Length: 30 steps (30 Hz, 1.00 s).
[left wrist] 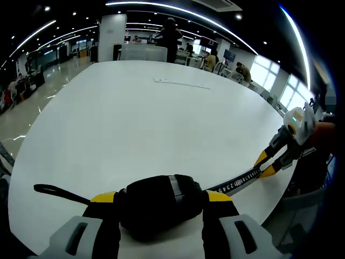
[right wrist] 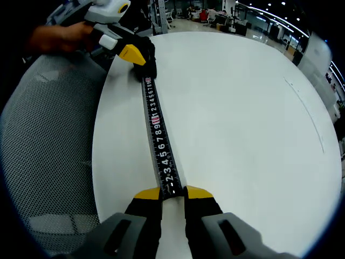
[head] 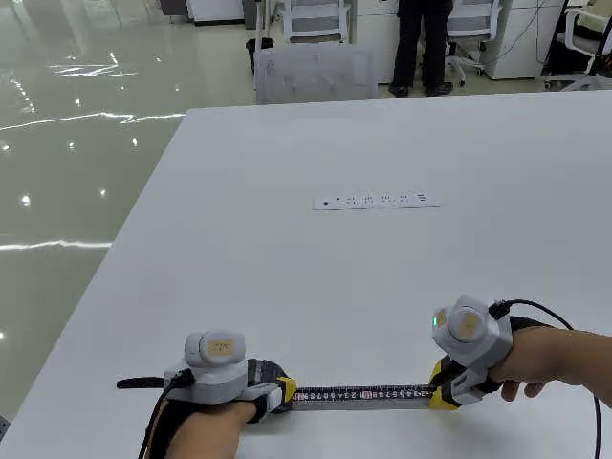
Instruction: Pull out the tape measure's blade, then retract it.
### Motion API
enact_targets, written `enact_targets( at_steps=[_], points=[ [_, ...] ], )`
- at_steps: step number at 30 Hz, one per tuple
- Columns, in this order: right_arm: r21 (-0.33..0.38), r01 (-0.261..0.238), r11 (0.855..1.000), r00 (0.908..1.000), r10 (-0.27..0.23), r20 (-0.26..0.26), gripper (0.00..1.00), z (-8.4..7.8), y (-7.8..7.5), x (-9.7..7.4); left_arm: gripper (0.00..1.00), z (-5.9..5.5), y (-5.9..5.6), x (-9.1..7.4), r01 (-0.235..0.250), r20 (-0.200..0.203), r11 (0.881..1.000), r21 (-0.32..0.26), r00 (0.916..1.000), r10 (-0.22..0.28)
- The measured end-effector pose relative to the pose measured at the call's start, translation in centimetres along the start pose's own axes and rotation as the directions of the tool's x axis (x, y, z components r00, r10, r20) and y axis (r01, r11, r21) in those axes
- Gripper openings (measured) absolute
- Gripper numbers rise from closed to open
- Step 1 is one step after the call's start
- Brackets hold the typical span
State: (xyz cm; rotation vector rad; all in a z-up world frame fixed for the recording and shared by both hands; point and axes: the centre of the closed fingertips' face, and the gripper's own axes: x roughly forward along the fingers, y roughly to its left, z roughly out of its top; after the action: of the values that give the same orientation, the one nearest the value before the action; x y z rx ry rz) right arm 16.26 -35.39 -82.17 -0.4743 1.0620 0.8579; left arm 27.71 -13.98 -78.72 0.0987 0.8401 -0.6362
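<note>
- Mesh chair (right wrist: 48, 135): on the near side of the case, below the desk (head: 287, 239) edge.
- Case (left wrist: 161, 205): black, lying on the desk at its near edge. The tape measure is here.
- Left hand-held gripper (head: 277, 390): clenched around the case, with a yellow-tipped jaw on each side of it.
- Strap (left wrist: 59, 191): black loop lying flat on the desk, trailing left from the case.
- Blade (right wrist: 159, 135): out of the case and running right along the desk's near edge. It lies straight and flat, printed face up.
- Right hand-held gripper (right wrist: 172, 191): well right of the case, at the blade's free end. Its jaws are pinched shut on the blade tip.
- Step, judged: the pull-out looks in hand or near its end, as the blade is extended between the two grippers. Retraction is not yet begun.
- Next move, judged: either a bit more pull to the right, or bring the right hand-held gripper back toward the case.
  - Keep the pinch on the tip so the blade feeds in without snapping.
  - Keep the left one tight so the case doesn't slide.
- Power strip (head: 376, 201): white, well beyond the case, mid-desk.
- Chair (head: 314, 74): grey, past the desk's far edge from the case.
- Person (head: 424, 43): standing farther back from the case than the chair.
</note>
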Motion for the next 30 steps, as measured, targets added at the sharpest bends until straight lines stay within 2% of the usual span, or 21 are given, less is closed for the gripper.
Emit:
enact_targets(
  at_steps=[9, 30],
  points=[
    [0.028, -0.007, 1.000, 0.9999, 0.007, 0.014, 0.14, 0.5, 0.1, 0.2, 0.57, 0.0, 0.0, 0.0, 0.011, -0.006, 1.000, 0.004, 0.9999, -0.011],
    [0.041, -0.019, 0.999, 0.9992, 0.017, 0.036, 0.14, 1.9, 0.3, 0.9, 0.57, 0.1, 0.0, 0.0, 0.023, -0.009, 1.000, -0.003, 0.9997, -0.023]
  ],
)
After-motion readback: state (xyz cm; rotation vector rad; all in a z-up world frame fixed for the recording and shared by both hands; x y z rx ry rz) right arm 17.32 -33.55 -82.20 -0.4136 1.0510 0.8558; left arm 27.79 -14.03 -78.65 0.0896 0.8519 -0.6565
